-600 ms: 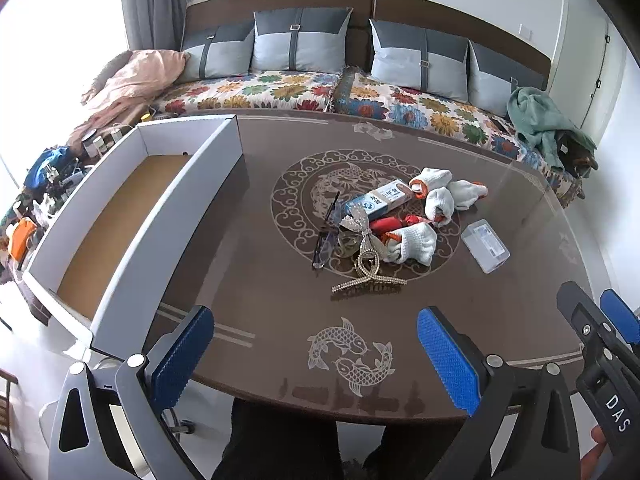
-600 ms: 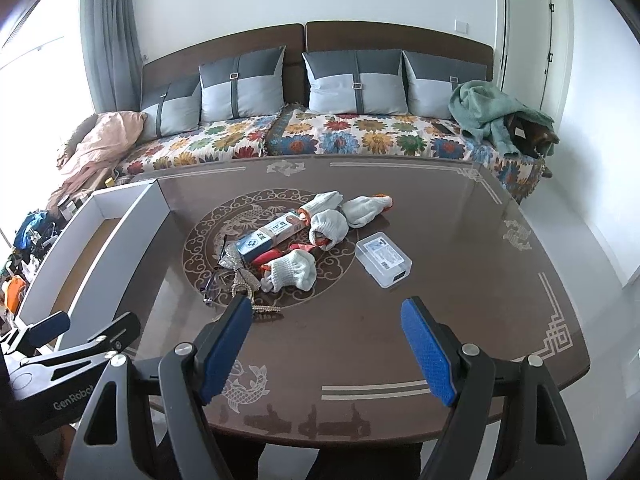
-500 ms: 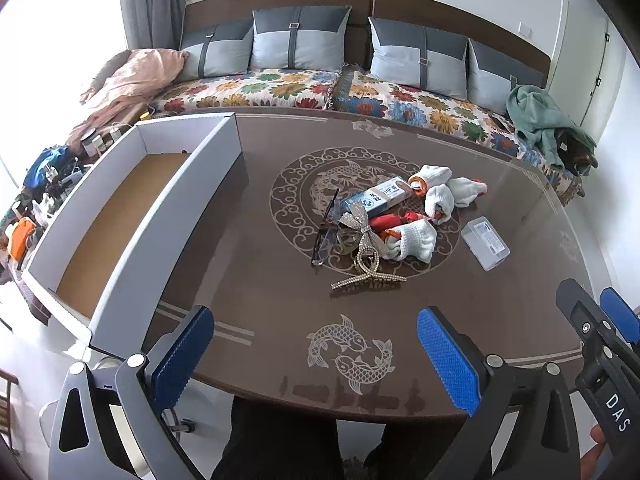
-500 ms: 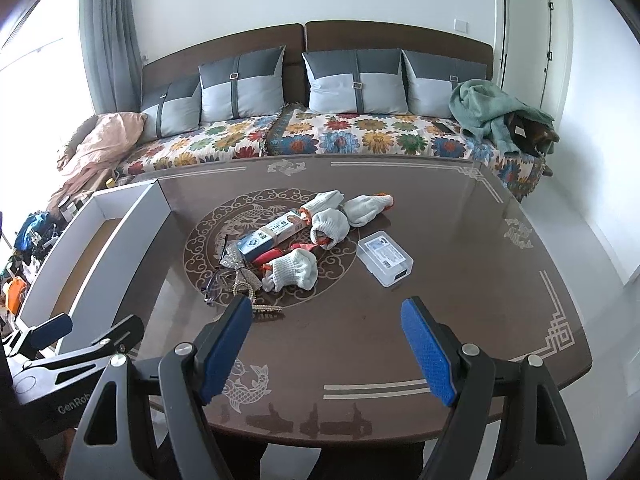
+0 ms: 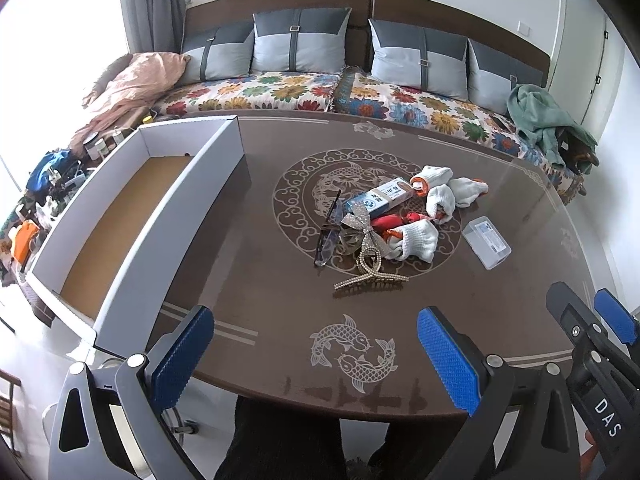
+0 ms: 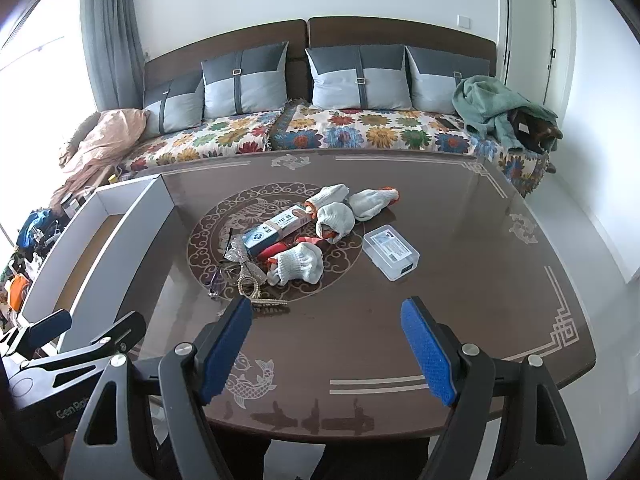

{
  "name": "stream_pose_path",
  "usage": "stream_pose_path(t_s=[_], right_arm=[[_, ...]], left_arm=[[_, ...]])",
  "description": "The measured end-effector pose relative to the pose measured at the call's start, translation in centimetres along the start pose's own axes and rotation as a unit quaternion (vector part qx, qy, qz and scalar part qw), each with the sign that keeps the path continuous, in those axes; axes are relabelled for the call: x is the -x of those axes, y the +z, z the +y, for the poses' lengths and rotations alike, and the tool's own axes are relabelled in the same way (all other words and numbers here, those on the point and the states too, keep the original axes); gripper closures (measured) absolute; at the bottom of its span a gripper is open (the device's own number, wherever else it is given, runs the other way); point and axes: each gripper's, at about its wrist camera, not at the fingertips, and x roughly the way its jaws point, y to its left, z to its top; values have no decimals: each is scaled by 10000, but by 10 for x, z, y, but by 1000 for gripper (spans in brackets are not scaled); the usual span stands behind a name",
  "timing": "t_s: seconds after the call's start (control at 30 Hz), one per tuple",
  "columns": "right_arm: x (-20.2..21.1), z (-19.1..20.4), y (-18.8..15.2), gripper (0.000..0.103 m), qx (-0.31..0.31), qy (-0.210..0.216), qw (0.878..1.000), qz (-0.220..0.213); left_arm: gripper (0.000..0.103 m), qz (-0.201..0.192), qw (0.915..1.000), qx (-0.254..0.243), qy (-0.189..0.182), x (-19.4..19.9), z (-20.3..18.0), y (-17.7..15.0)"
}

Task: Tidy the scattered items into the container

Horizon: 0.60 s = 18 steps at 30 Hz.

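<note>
**Both tongs released over tabletop; pile unsorted**

Left to right, left wrist view unless noted.

- Box (image 5: 132, 216): one, white walls, brown cardboard floor, nothing inside that shows. Sits along the left edge of the tabletop (image 5: 260, 280), partly overhanging it.
- Left tongs (image 5: 316, 356): spread wide, nothing between the blue pads, held above the near edge of the tabletop.
- Glasses (image 5: 328, 236): one pair, dark frame, at the left side of the pile, on the round medallion pattern.
- Hair clip (image 5: 370, 272): one, rhinestone, with a bow; nearest item of the pile, overlapping the glasses.
- Carton (image 5: 380, 198): one, long, blue and white with an orange end, lying slantwise behind the bow.
- Red item (image 5: 390, 222): one, between carton and front glove; kind not clear.
- Gloves: four white knit ones counted. One in front (image 5: 416, 240), touching the red item; three bunched behind, the middle one (image 5: 440, 202) beside the carton's end.
- Clear case (image 5: 486, 242): one, lidded, labelled, just right of the pile and apart from it.
- Right tongs (image 6: 326, 354): released, wide gap, nothing held, above the near edge; its frame also shows at the lower right of the left view.
- Sofa (image 5: 280, 84) behind: four grey cushions, one pink cloth on the left, one green cloth on the right.
</note>
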Motion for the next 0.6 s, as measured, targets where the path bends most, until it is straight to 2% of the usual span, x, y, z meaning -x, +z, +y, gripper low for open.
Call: stream_pose_path(t_s=[0.6], right_arm=[[0, 4, -4, 25, 18, 44, 10000, 26]], left_arm=[[0, 7, 9999, -99, 43, 3, -2, -1]])
